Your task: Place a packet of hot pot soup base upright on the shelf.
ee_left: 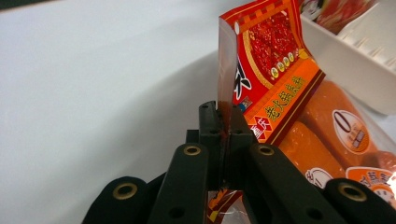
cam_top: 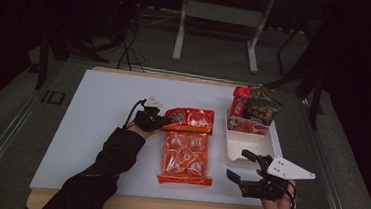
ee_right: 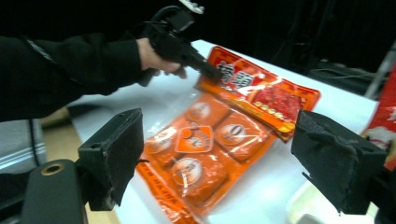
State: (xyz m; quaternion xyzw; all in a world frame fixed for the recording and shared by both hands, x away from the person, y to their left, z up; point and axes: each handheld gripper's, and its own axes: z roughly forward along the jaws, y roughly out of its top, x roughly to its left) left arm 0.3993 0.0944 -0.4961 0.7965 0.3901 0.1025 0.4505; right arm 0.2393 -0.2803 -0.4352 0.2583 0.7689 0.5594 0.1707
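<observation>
Here, near the centre of the high view, the left gripper (cam_top: 158, 120) is pinching the left edge of the orange noodle pack (cam_top: 186, 145); in the left gripper view its fingers (ee_left: 209, 122) are sitting closed on the pack's (ee_left: 275, 88) sealed edge, which is standing up between them. The pack is lying on the white counter (cam_top: 96, 127), its red top end raised and folding over towards the upper part of the frame, its lower end lying flat towards the bottom edge. In the right gripper view the same pack (ee_right: 219, 140) is stretching across the middle, with the left gripper (ee_right: 205, 70) gripping it at upper centre.

At the lower right of the high view, the right gripper (cam_top: 243, 165) is hovering over the counter just below the white tray (cam_top: 250, 152), its fingers spread wide and holding nothing. The tray's far end is carrying a red packet (cam_top: 240, 101) and a dark packet (cam_top: 263, 106), both standing upright, side by side.
</observation>
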